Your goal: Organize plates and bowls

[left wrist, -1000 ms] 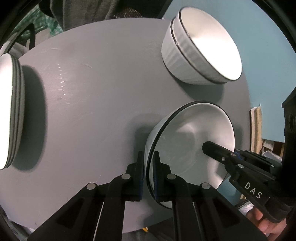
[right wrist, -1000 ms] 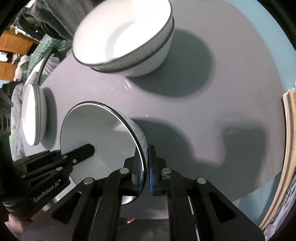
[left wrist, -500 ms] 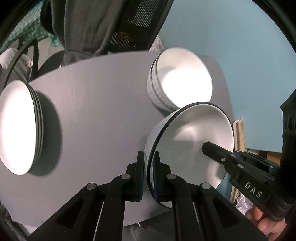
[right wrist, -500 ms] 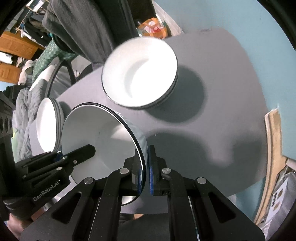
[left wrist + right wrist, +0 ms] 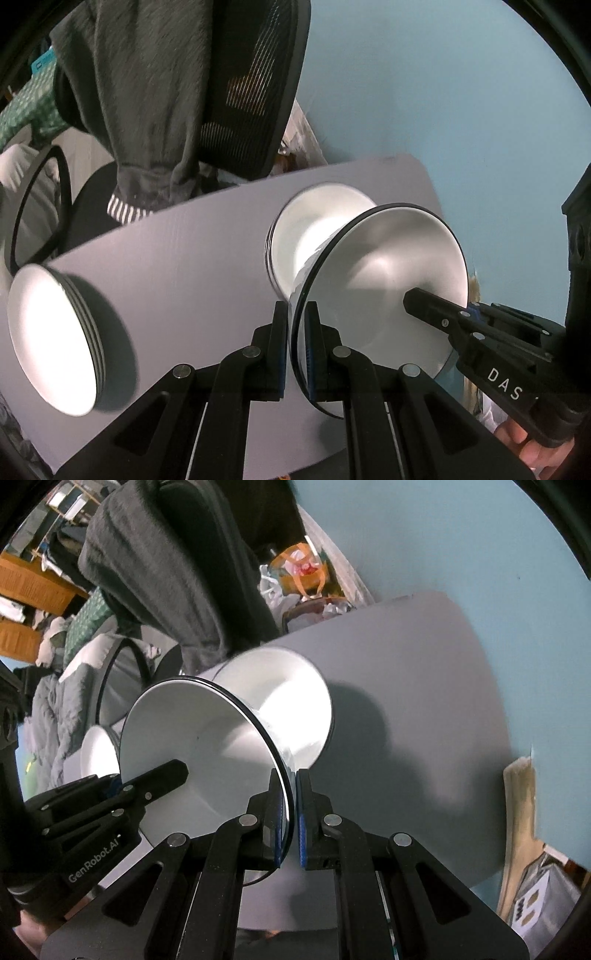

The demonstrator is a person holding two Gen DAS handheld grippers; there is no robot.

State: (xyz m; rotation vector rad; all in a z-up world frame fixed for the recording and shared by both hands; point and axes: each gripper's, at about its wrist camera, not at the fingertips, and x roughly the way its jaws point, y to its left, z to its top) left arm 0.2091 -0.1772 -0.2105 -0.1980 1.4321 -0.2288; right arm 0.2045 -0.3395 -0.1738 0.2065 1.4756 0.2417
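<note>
Stacking looks like the step in hand: keep the white black-rimmed ceramic bowl [image 5: 384, 280] level and centred over the stacked white bowls [image 5: 314, 221] near the grey surface's [image 5: 177, 258] far right corner before lowering. Left tool [image 5: 295, 347] and right tool [image 5: 291, 819] are each nearly closed, pinching opposite sides of its rim.

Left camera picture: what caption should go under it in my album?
Both claws pinch a white bowl's rim above the gray table.

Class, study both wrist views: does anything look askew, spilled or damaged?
Nothing spilled or broken. The one oddity: the held bowl is tipped nearly on edge in the air, the left tool and right tool clamping opposite rims, near the bowl stack.
</note>
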